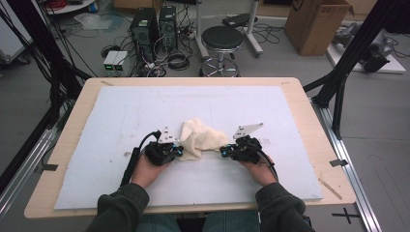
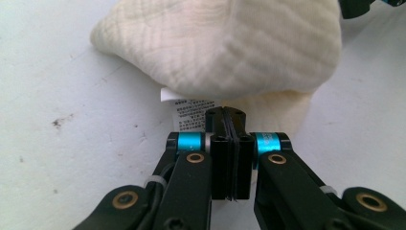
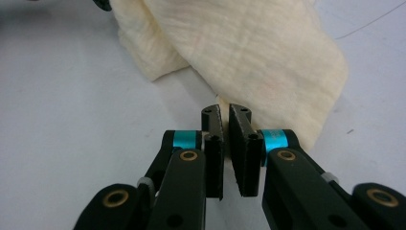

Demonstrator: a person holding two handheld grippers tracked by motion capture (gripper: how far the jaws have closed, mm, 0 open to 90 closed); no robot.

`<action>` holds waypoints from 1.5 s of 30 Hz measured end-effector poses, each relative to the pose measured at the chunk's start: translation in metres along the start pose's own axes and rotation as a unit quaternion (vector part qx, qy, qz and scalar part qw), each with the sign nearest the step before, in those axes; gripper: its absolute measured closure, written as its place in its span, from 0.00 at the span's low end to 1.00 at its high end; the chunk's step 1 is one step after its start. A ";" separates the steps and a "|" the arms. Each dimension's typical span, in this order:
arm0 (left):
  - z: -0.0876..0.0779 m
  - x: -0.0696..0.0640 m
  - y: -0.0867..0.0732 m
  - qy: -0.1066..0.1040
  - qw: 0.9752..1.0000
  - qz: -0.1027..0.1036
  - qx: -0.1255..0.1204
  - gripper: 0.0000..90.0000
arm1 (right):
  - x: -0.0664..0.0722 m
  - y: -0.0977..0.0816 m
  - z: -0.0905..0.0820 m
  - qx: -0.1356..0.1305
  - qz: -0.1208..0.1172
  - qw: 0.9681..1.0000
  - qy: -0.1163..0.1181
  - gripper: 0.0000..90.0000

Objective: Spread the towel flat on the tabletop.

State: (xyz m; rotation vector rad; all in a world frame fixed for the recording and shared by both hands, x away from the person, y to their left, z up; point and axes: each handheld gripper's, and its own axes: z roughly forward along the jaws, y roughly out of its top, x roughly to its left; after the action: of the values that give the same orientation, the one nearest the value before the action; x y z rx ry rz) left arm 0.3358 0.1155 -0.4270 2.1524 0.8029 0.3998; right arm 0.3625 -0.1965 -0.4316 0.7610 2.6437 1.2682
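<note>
The cream cloth (image 1: 199, 138) lay bunched on the white mat (image 1: 116, 125), stretched sideways between the two grippers, its long run going from one hand to the other. The left gripper (image 2: 229, 120) had its jaws pressed together at the cloth's near edge, just beside a small printed label (image 2: 189, 112); it seemed to pinch a thin fold, though the edge was hard to make out. The right gripper (image 3: 225, 115) was nearly closed on the opposite corner, a sliver of fabric between its pads. Both sat equally close, so pulling apart would likely spread it.
</note>
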 end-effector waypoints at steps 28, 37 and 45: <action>-0.087 -0.012 -0.025 0.021 0.999 0.002 -0.040 0.99 | 0.042 -0.022 -0.071 -0.029 -0.053 0.998 0.007 0.94; -0.108 -0.038 -0.046 0.013 0.999 0.027 -0.025 0.99 | 0.074 -0.037 -0.076 -0.024 -0.070 0.996 0.040 0.93; -0.110 -0.047 -0.062 -0.010 0.999 0.027 -0.022 0.76 | 0.093 -0.039 -0.067 -0.011 -0.090 0.994 0.063 0.76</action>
State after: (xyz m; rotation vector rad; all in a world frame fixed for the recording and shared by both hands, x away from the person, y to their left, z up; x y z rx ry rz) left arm 0.2178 0.1778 -0.4051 2.1373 0.7198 0.4195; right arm 0.2457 -0.2188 -0.4070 0.4410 2.7171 1.3346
